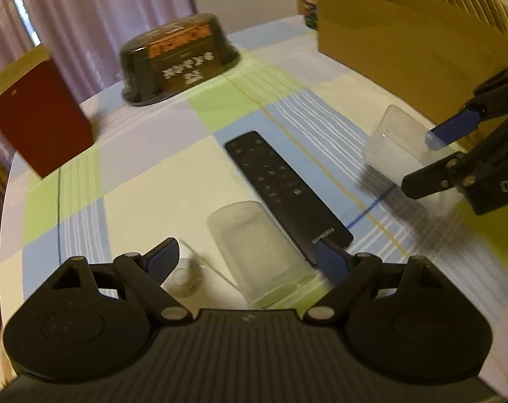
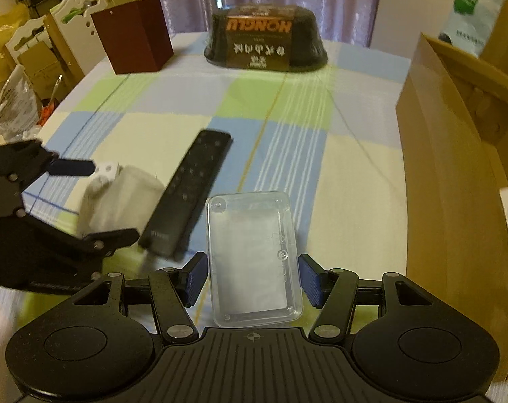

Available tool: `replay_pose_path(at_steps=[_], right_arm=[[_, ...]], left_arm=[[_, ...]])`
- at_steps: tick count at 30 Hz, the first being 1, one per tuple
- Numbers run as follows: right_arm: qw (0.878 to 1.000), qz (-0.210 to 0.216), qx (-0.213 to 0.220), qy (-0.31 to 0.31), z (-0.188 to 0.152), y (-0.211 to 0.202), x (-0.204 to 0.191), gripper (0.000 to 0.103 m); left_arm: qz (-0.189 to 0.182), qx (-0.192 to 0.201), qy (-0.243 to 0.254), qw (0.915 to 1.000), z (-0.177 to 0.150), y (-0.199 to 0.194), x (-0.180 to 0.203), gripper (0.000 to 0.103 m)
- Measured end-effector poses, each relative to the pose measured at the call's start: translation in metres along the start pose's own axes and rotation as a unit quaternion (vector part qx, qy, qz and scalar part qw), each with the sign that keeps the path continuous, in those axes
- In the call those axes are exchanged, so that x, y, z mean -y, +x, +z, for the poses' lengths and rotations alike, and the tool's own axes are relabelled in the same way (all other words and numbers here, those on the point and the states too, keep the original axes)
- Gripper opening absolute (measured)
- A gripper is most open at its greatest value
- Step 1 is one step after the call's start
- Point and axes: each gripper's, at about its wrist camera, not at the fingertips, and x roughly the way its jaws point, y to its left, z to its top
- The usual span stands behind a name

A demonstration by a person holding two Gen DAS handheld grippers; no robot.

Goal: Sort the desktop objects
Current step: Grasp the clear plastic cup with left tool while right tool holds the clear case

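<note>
Currently, in the left wrist view, the left gripper (image 1: 252, 262) is hanging low over the checked tablecloth (image 1: 153, 168) with its jaws spread wide and gripping nothing; a frosted plastic cup (image 1: 260, 255), lying on its side or inverted (the blur is preventing a firm call), is sitting between the blue pads. A black remote (image 1: 284, 191) is lying just beyond it, its near end touching or overlapping the cup, and the right pad looks to be right against that end. Judgement: the step in hand is approach to a grasp, so the next move is calling for the jaws to close on the cup alone without catching the remote. A small clear round item (image 1: 183, 278) beside the left pad is too blurred to identify. At the frame's right edge the right gripper (image 1: 418, 161) is showing over a clear plastic tray (image 1: 395, 141), partly cut off. In the right wrist view, the right gripper (image 2: 252, 278) is also standing released, pads flanking the tray (image 2: 250, 255) with slight gaps on both sides, no contact confirmed. The tray is resting on the cloth near the open cardboard box (image 2: 455, 174), a likely sorting destination; the box interior is hidden. A dark wrapped bowl (image 2: 265, 40) and a maroon box (image 2: 133, 40) are sitting at the far edge, well apart from both grippers. The left gripper (image 2: 86, 201) is smeared by motion.
</note>
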Motion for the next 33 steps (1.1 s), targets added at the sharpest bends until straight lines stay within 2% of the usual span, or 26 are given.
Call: replay_pose_path(at_steps=[4, 13, 20, 24, 33], right_arm=[[1.0, -0.002, -0.001, 0.009, -0.009, -0.003, 0.005, 0.058], [1.0, -0.005, 0.006, 0.016, -0.016, -0.008, 0.01, 0.058], [1.0, -0.006, 0.008, 0.018, -0.018, -0.006, 0.01, 0.058], [1.0, -0.008, 0.008, 0.023, -0.02, -0.004, 0.01, 0.058], [0.999, -0.008, 0.006, 0.034, -0.024, -0.006, 0.014, 0.058]], left_arm=[[0.01, -0.004, 0.036, 0.9993, -0.004, 0.007, 0.006, 0.085], [0.044, -0.007, 0.062, 0.9971, -0.005, 0.016, -0.003, 0.083], [0.049, -0.008, 0.09, 0.9947, 0.004, 0.025, 0.011, 0.077], [0.03, -0.012, 0.089, 0.9955, 0.008, 0.029, 0.017, 0.068], [-0.022, -0.022, 0.07, 0.9971, 0.011, 0.032, 0.019, 0.063]])
